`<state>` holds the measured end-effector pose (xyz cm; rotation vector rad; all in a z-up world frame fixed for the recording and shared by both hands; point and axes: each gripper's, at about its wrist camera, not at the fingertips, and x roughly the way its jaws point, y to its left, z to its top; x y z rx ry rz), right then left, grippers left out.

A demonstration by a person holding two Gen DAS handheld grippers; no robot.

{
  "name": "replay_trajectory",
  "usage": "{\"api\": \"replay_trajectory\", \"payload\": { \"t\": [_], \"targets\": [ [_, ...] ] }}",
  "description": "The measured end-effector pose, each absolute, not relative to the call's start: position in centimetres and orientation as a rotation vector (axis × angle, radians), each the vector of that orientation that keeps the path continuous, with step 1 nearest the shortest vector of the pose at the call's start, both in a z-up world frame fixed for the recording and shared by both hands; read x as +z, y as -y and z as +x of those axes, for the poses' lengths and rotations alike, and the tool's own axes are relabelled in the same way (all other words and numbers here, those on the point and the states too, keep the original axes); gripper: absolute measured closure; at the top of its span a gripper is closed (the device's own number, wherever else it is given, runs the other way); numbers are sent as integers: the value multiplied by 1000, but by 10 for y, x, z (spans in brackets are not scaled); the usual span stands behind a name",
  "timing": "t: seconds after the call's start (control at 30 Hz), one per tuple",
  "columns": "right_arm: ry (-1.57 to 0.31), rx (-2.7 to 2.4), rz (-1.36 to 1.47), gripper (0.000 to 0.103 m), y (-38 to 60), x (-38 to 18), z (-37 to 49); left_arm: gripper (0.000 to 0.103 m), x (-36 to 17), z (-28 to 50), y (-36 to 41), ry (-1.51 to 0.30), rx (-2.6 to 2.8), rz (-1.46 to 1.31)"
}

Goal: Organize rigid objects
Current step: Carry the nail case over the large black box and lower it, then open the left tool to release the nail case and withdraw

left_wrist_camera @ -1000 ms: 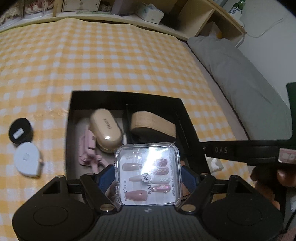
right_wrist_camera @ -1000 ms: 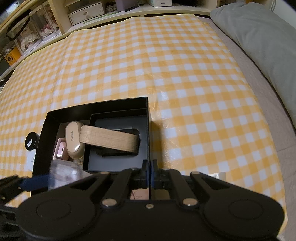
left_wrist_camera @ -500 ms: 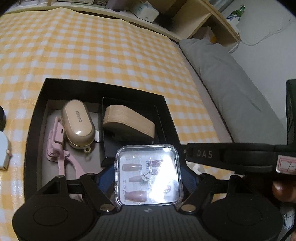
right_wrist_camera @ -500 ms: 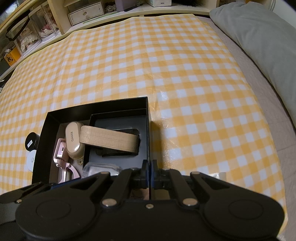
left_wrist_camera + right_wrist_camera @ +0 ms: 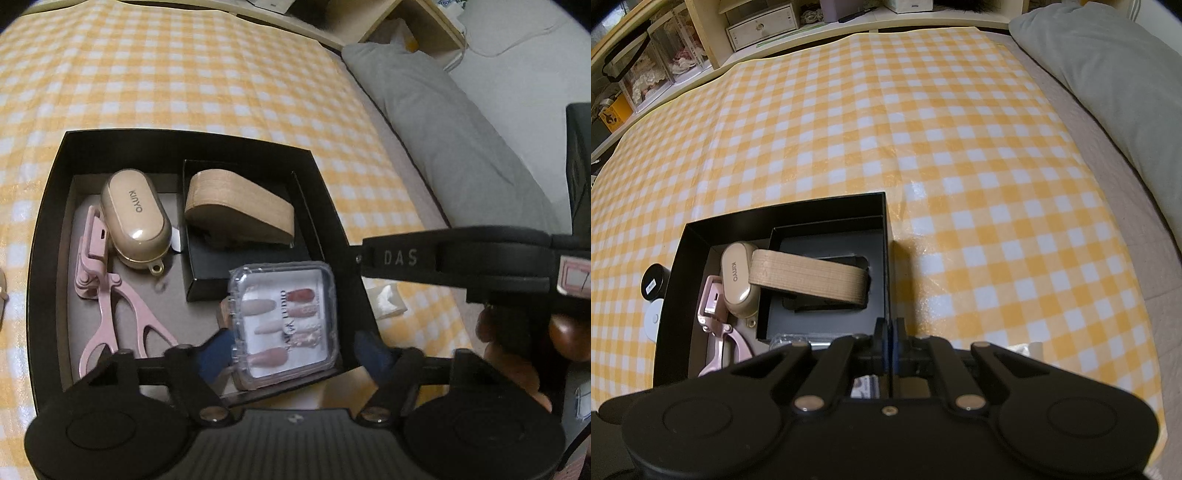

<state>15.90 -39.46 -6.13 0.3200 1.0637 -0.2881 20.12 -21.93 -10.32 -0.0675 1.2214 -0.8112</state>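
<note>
Checkered yellow cloth [image 5: 960,147] lay under my black box [image 5: 51,221]. Nail case [image 5: 282,325] sat at its near right corner, tilted on the wall, long side running away. My left gripper [image 5: 295,354] was closing, pads clear; my right gripper [image 5: 888,332] clenched empty. Floor free left.

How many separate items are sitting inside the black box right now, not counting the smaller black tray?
4: the beige Kinyo case at the back left, the pink eyelash curler along the left wall, the wooden block on the inner tray, the clear nail case at the front. Smaller things may be hidden.
</note>
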Motion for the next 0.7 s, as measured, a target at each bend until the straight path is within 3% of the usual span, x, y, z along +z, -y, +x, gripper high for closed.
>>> {"api": "replay_trajectory", "payload": {
  "t": [0.1,0.27,0.37,0.43,0.7],
  "targets": [
    [-1064,-288,321,100,394,-62,159,47,-106,203,217,-1226,-801,-63],
    [-1063,-288,322,100,394,-62,159,48,-107,206,214,-1220,-789,-88],
    [-1064,-288,321,100,394,-62,159,39,-101,205,211,-1217,-783,-57],
    [-1064,-288,321,100,394,-62,159,26,-97,204,210,-1219,-766,-31],
    [-1064,-288,318,100,394,-64,160,9,-83,195,205,-1167,-747,55]
  ]
}}
